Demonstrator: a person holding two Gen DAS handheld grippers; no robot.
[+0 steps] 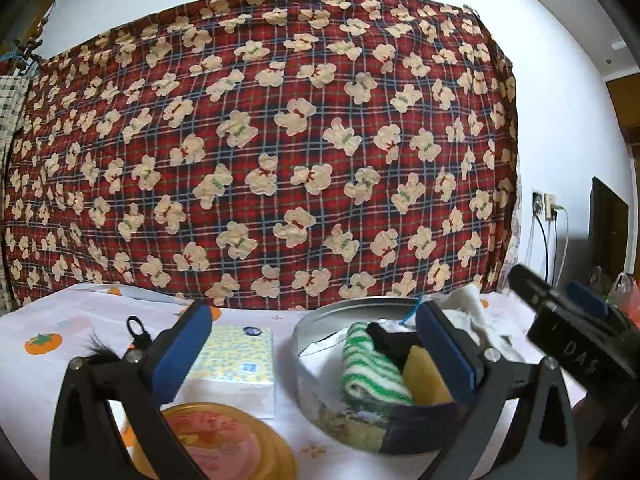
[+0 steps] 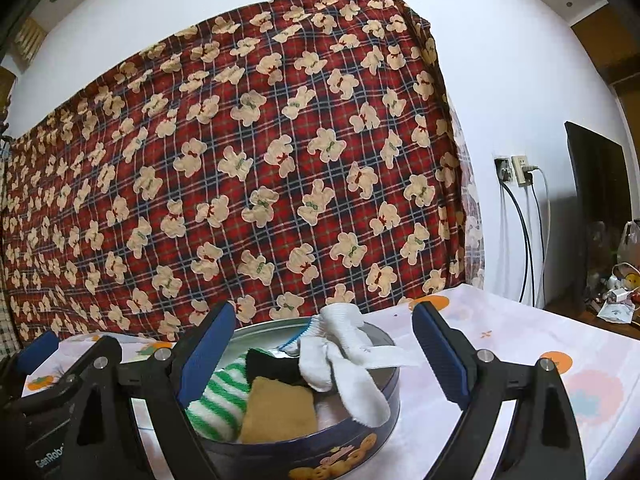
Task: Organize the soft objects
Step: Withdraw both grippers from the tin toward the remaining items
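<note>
A round cookie tin [image 2: 344,446] stands on the table and holds a green-and-white striped cloth [image 2: 220,396], a tan cloth [image 2: 280,410] and a black cloth [image 2: 268,362]. A white glove [image 2: 340,364] hangs over the tin's rim. My right gripper [image 2: 324,356] is open in front of the tin, with nothing pressed between its pads. In the left wrist view the same tin [image 1: 344,420] sits right of a tissue pack [image 1: 236,356]. My left gripper [image 1: 316,350] is open, level with both. The right gripper [image 1: 556,292] shows blurred at the right edge.
A pink-and-yellow lid [image 1: 224,440] lies near the front edge, and a black furry keyring [image 1: 120,344] lies at the left. The white fruit-print tablecloth [image 2: 520,344] is bare to the right of the tin. A red plaid bear blanket [image 1: 280,140] hangs behind. Wall sockets with cables [image 2: 520,172] are at the right.
</note>
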